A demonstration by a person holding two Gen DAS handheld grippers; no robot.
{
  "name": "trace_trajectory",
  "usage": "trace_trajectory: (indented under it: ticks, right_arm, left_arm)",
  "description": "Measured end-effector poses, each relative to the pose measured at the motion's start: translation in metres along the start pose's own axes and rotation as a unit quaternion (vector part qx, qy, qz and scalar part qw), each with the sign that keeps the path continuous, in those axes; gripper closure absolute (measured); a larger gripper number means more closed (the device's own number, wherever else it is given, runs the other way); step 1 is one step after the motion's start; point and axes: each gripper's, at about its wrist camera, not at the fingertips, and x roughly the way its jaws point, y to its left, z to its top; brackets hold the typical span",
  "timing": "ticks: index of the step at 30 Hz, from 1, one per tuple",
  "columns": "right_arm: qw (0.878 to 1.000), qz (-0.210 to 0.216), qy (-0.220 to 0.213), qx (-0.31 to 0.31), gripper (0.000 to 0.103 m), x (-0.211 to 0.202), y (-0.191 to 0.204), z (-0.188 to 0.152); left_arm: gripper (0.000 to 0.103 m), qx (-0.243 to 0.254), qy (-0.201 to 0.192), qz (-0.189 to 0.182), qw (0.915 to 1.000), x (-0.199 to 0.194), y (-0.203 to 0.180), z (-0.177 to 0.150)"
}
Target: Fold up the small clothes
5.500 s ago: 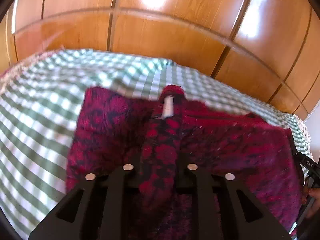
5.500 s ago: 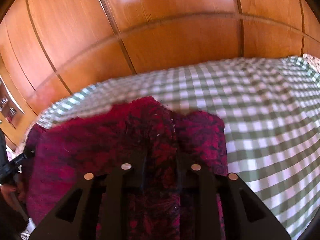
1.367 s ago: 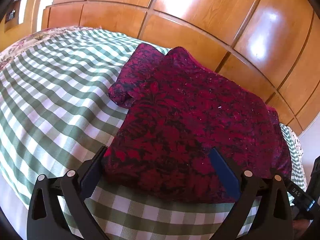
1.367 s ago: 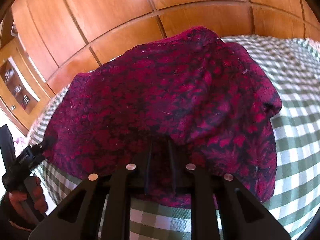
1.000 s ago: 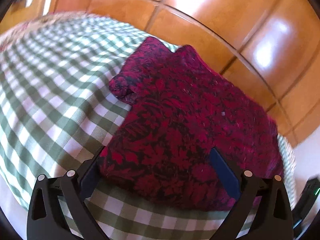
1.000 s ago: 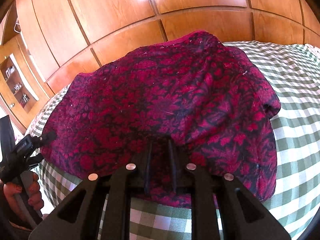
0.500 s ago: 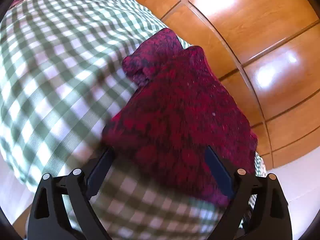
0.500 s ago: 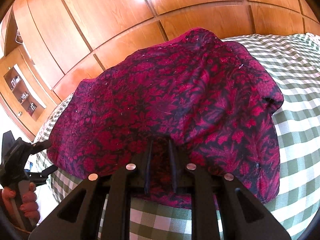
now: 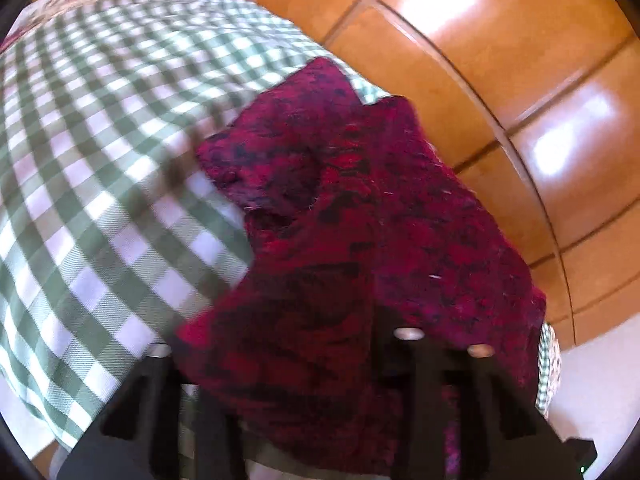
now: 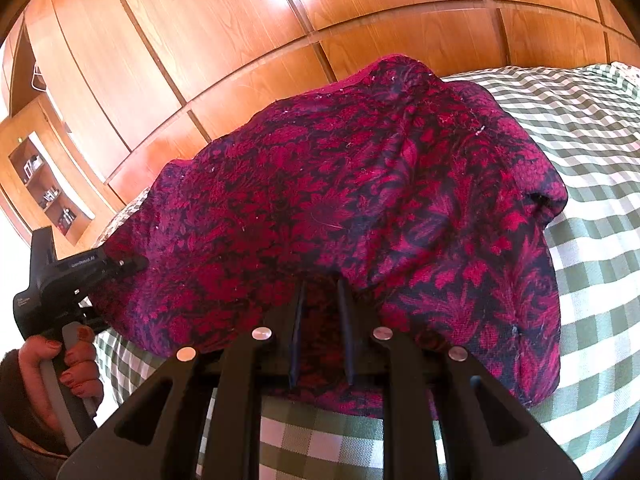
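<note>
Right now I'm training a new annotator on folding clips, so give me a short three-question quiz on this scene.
1. True or false: the right tool is shut on the near edge of the red patterned garment.
2. What lies under the garment? A) a bare wooden table B) a green and white checked cloth C) a blue towel
3. Fill in: a hand grips the handle of the ____ tool, whose tip meets the garment's far corner in the right wrist view.

Key: 1 true; 2 B; 3 left. The left tool's jaws are closing, with the garment's fabric between them.
</note>
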Motion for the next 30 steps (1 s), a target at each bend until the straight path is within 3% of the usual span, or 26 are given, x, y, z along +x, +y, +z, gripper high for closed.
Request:
trace_trajectory:
  ticks: [5, 11, 17, 23, 30]
  right_arm:
    - [1.0, 0.003, 0.001, 0.005, 0.089, 0.0, -0.001, 0.0]
    - [1.0, 0.015, 0.003, 0.02, 0.089, -0.001, -0.005, 0.0]
    - [0.999, 0.029, 0.005, 0.043, 0.089, -0.001, -0.011, 0.002]
    - [0.998, 0.035, 0.007, 0.054, 0.089, -0.001, -0.012, 0.003]
    - [0.996, 0.047, 0.014, 0.079, 0.086, -0.011, -0.019, 0.018]
  left_arm:
    - [0.08, 0.088, -0.054, 0.007, 0.9947, -0.025, -0.036, -0.001]
    - [0.08, 0.187, -0.098, -0.003, 0.9775, -0.046, -0.081, -0.006]
    - [0.081, 0.244, -0.122, -0.023, 0.9619, -0.06, -0.112, -0.016]
    - [0.081, 0.324, -0.151, -0.039, 0.933, -0.069, -0.148, -0.036]
    - [0.081, 0.401, -0.157, -0.061, 0.9003, -0.07, -0.177, -0.06]
